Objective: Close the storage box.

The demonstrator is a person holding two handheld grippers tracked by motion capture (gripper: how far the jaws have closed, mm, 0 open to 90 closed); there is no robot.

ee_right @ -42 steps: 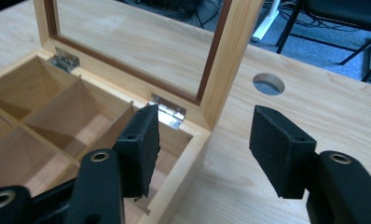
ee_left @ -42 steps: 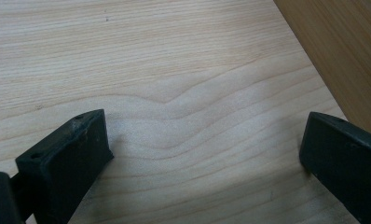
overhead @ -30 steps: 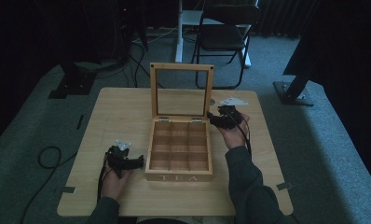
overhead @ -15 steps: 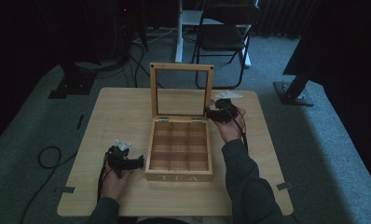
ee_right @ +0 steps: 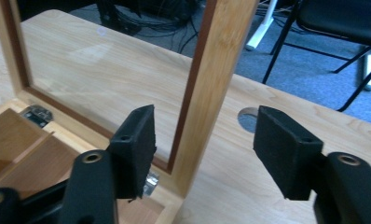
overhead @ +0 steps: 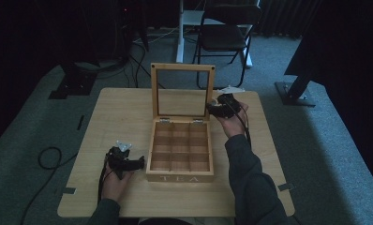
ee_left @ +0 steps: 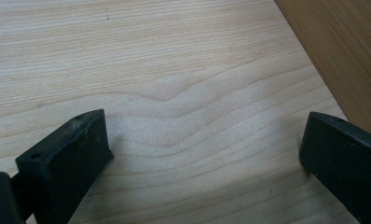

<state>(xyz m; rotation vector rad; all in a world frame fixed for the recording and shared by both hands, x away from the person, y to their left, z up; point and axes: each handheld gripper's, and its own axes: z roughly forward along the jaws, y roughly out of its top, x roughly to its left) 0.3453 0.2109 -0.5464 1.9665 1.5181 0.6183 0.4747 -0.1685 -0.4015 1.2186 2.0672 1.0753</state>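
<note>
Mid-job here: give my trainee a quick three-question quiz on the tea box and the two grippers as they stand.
1. True or false: the tea box has its lid standing upright.
2. Which part of the lid stands between the jaws of the right gripper? A) its top rail B) its side rail C) a hinge
3. What lies between the jaws of the left gripper?

Key:
1. True; the glass-paned lid stands up from the back hinges.
2. B; the side rail sits in the gap, and the jaws, which have just been opening, do not press on it.
3. Bare table; the jaws are wide apart beside the box.
</note>
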